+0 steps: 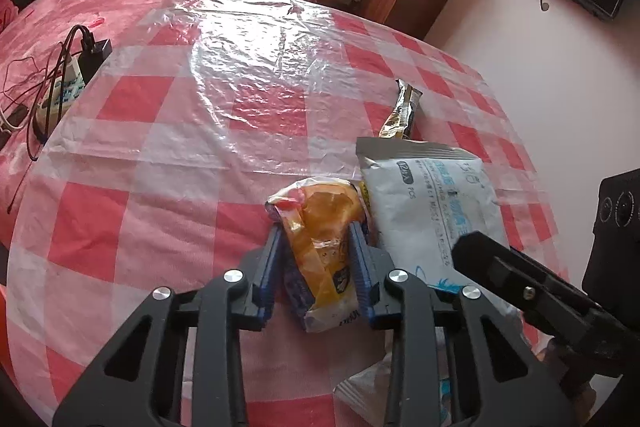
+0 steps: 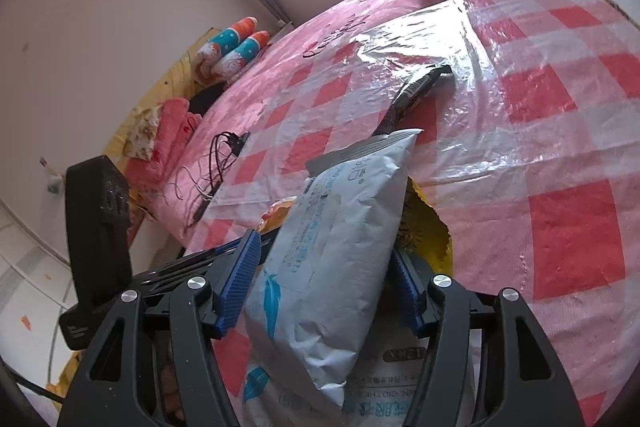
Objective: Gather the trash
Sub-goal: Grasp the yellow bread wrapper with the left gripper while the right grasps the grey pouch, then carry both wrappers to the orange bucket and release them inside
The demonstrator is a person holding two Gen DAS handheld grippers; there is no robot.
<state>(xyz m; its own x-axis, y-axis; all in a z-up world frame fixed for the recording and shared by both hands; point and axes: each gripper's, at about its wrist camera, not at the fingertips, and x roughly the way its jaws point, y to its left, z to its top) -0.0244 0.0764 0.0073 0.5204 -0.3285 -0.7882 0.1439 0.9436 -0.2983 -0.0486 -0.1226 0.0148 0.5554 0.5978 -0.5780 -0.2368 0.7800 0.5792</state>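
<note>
Trash sits on the checked bed cover (image 1: 168, 131): our left gripper (image 1: 318, 247) pinches the orange wrapper (image 1: 320, 227), our right gripper (image 2: 324, 275) clamps the white pack (image 2: 340, 227). Pickup seems underway; next, lift both clear, then fetch the dark sachet (image 1: 402, 111).

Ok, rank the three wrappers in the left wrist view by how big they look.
1. White pouch, largest.
2. Yellow snack wrapper, held in the left gripper.
3. Gold stick packet, smallest, though it lies farthest from the camera, so its true size is unsure.
</note>
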